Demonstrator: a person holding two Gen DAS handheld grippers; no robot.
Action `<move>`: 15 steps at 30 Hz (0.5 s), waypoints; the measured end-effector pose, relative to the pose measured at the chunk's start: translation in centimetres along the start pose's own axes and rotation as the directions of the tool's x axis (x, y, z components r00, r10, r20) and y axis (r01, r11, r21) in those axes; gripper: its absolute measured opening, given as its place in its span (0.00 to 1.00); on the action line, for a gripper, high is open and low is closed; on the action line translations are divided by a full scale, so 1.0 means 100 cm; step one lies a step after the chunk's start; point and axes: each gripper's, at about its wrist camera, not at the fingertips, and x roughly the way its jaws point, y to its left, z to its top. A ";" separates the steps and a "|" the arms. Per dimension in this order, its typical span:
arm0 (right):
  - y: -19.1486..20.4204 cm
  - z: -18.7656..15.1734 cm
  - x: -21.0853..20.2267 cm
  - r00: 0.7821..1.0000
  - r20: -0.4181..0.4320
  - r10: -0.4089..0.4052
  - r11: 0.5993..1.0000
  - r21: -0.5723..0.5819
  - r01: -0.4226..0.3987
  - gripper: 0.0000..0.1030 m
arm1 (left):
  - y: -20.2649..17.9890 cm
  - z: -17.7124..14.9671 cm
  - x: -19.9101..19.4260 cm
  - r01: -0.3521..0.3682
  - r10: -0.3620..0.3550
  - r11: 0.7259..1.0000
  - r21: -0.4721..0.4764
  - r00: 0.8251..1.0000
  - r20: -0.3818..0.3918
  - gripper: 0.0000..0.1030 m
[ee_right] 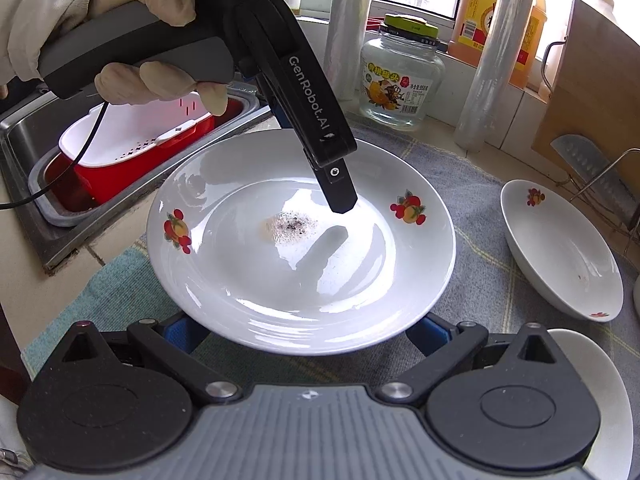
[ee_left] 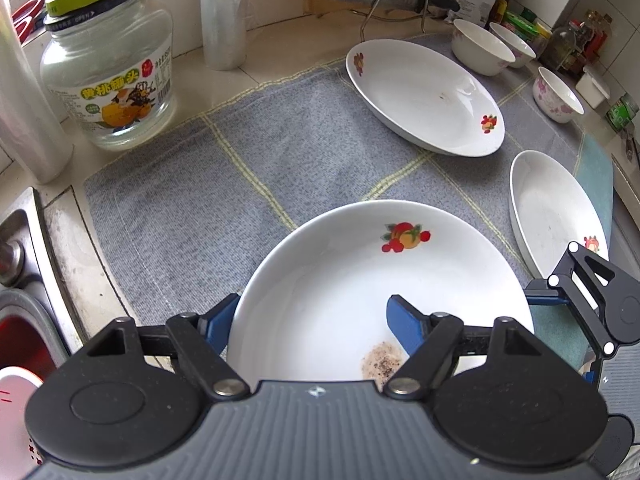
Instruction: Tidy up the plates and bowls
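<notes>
Plate (ee_left: 360, 280) with a speckled residue patch (ee_left: 382, 362) sits on the grey cloth (ee_left: 192, 200); the left tool (ee_left: 310, 320) straddles its rim, open. The right tool (ee_right: 306, 330), open, flanks its near edge.

The left gripper (ee_left: 310, 320) points toward twelve o'clock, jaws spread wide. A gloved hand (ee_right: 132, 36) grips its handle at ten o'clock. The right gripper (ee_right: 308, 330) faces it, jaws also wide.
</notes>
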 end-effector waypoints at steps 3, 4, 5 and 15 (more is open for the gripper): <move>0.000 -0.002 0.002 1.000 -0.008 0.006 1.000 0.001 -0.006 1.00 | -0.002 -0.003 0.002 -0.004 0.004 1.000 0.000 1.000 -0.003 0.75; 0.000 -0.003 0.002 1.000 -0.010 0.008 1.000 0.002 -0.008 1.00 | -0.002 -0.003 0.002 -0.005 0.005 1.000 0.000 1.000 -0.003 0.75; 0.001 -0.004 0.002 1.000 -0.012 0.009 1.000 0.002 -0.009 1.00 | -0.002 -0.004 0.002 -0.004 0.004 1.000 -0.001 1.000 -0.003 0.75; 0.001 -0.005 0.010 1.000 -0.028 0.010 1.000 0.007 -0.010 1.00 | 0.002 -0.009 0.004 0.007 -0.006 1.000 -0.020 0.999 0.038 0.82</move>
